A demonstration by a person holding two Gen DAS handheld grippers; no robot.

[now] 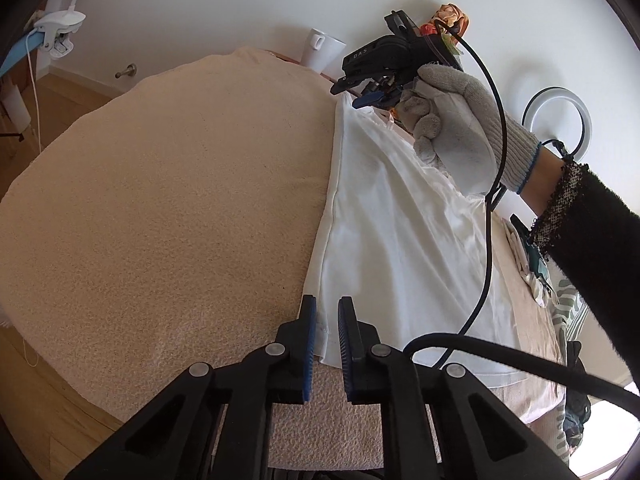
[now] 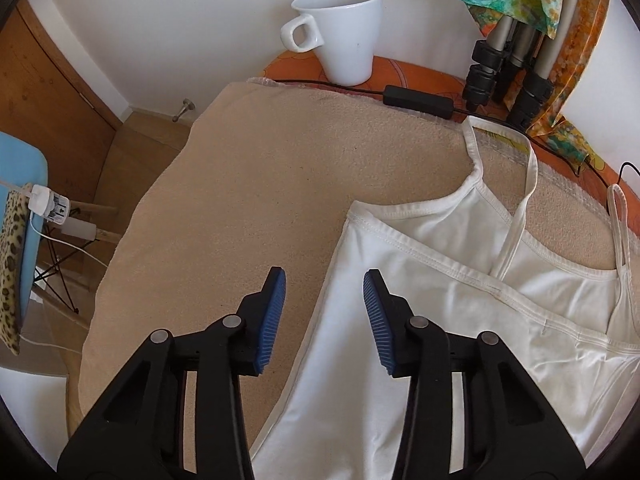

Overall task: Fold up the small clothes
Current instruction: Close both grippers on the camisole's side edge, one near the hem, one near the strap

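A white strappy top (image 1: 400,240) lies on a beige towel (image 1: 160,200), one side folded over along a straight left edge. My left gripper (image 1: 327,334) is open with a narrow gap, its blue pads astride the top's bottom hem corner. My right gripper (image 2: 324,304) is open and straddles the folded left edge of the top (image 2: 440,320) near its upper end. In the left wrist view the right gripper (image 1: 352,92) is at the far end of the top, held by a gloved hand (image 1: 452,128).
A white mug (image 2: 340,28) stands at the table's back edge beside a black cable box (image 2: 418,100) and tripod legs (image 2: 508,64) with a coloured scarf. More folded clothes (image 1: 536,264) lie at the right. A blue chair (image 2: 20,208) stands left of the table.
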